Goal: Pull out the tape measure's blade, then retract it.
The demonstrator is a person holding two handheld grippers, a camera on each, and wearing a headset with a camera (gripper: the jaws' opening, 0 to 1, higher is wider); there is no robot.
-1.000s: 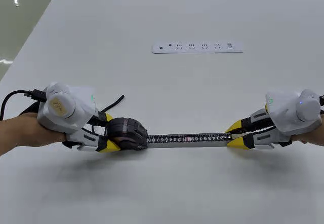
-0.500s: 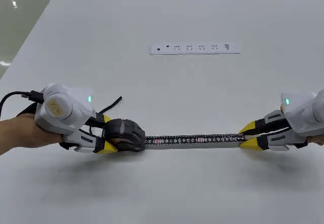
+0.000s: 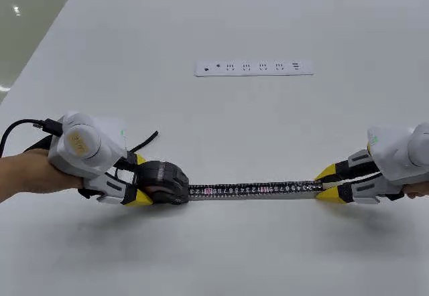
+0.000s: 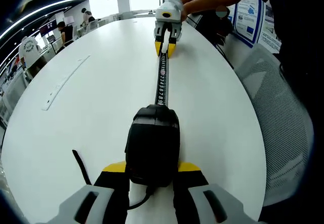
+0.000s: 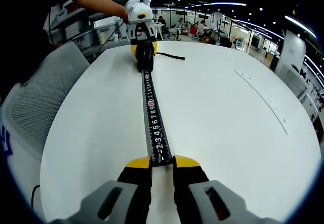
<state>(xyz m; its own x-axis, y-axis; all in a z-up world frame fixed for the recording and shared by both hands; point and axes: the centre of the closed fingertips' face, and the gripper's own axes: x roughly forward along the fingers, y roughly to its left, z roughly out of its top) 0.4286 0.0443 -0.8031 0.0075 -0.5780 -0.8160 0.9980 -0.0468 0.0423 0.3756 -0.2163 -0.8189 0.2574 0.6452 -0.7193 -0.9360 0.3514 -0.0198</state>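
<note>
A black tape measure case [image 3: 163, 181] lies on the white table, and my left gripper [image 3: 143, 190] is shut on its rear. In the left gripper view the case [image 4: 153, 148] sits between the yellow tips of that gripper [image 4: 152, 167]. The dark numbered blade [image 3: 255, 189] runs out flat to the right along the tabletop. My right gripper [image 3: 326, 183] is shut on the blade's end. In the right gripper view the blade [image 5: 152, 112] stretches from this gripper [image 5: 162, 161] to the far case [image 5: 145, 54].
A white power strip [image 3: 255, 67] lies further back on the table [image 3: 221, 122]. The case's black wrist strap [image 3: 145, 140] trails behind the left gripper, whose cable [image 3: 17, 125] runs off left. A grey mesh chair [image 4: 276, 122] stands by the table edge.
The right gripper has moved right with the blade's end, so more blade is out of the case than a second ago. The left gripper and the case have stayed in place.
</note>
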